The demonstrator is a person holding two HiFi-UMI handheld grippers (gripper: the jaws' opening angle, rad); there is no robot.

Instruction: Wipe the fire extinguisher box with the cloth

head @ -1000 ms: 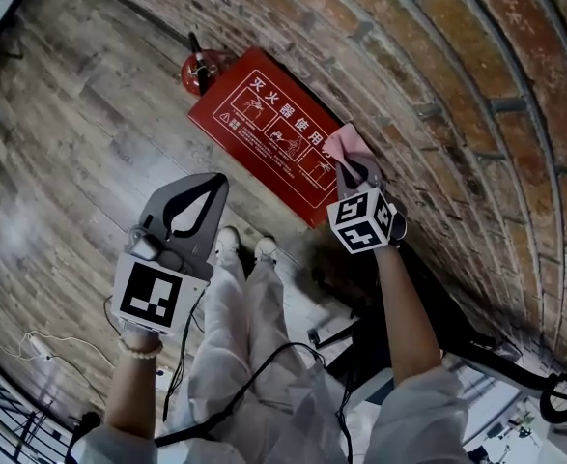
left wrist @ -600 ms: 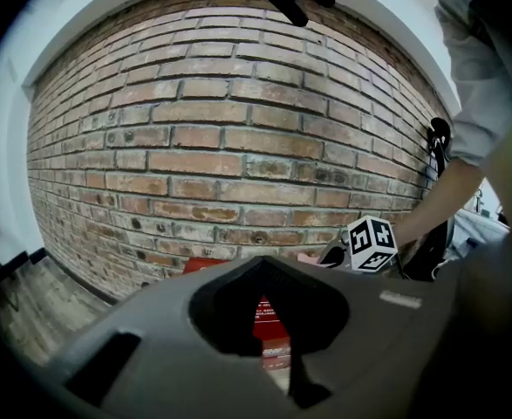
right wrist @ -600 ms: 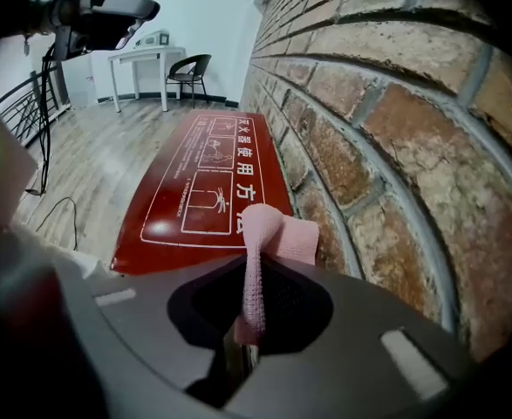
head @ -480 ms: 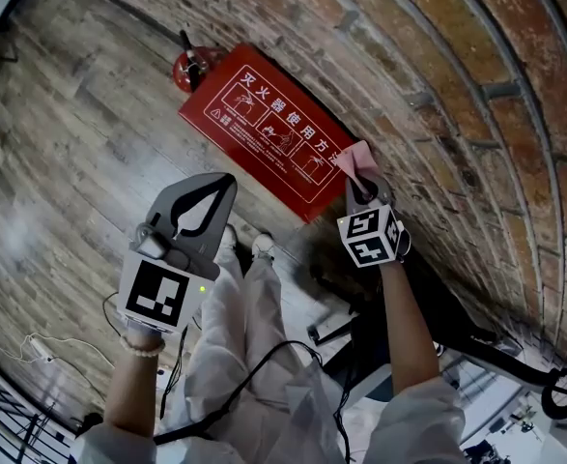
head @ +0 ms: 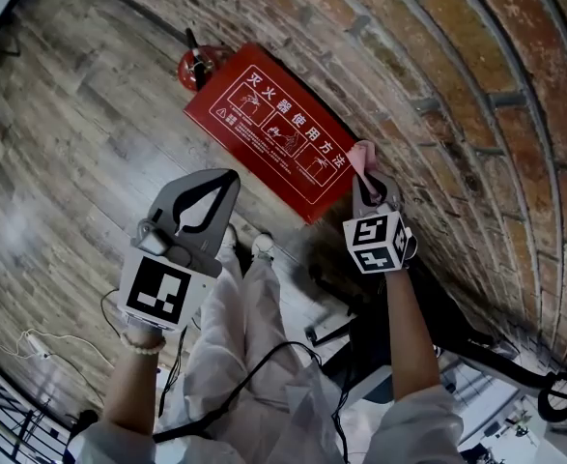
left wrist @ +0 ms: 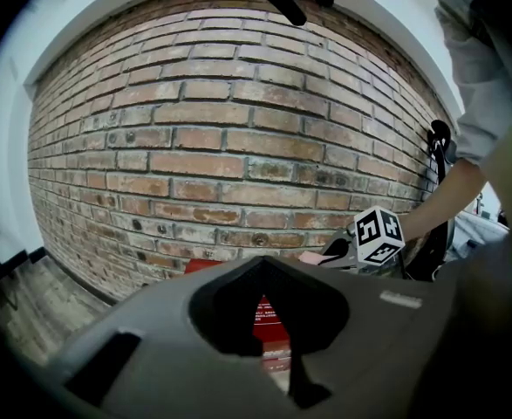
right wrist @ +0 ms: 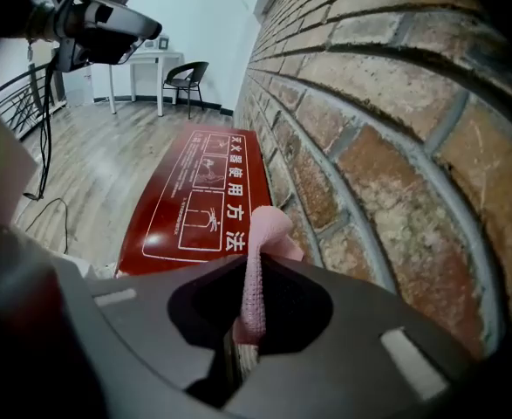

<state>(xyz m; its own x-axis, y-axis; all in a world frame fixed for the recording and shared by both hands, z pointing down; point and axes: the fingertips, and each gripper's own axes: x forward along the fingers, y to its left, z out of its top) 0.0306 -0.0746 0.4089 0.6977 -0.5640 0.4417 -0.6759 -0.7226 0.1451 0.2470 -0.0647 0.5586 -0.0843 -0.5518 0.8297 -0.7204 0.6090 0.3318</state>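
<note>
Glossy box, soft cloth, rough brick wall.

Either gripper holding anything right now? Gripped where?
The right gripper is shut on the pink cloth, pinching it along a bunched fold, with its end sticking out past the tips. The left gripper is shut and empty.

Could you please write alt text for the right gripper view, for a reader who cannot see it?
The right gripper has its jaws shut on a pink cloth, held near the end of a red fire extinguisher box that lies beside a brick wall. A wooden floor, a table and a chair show farther away.
</note>
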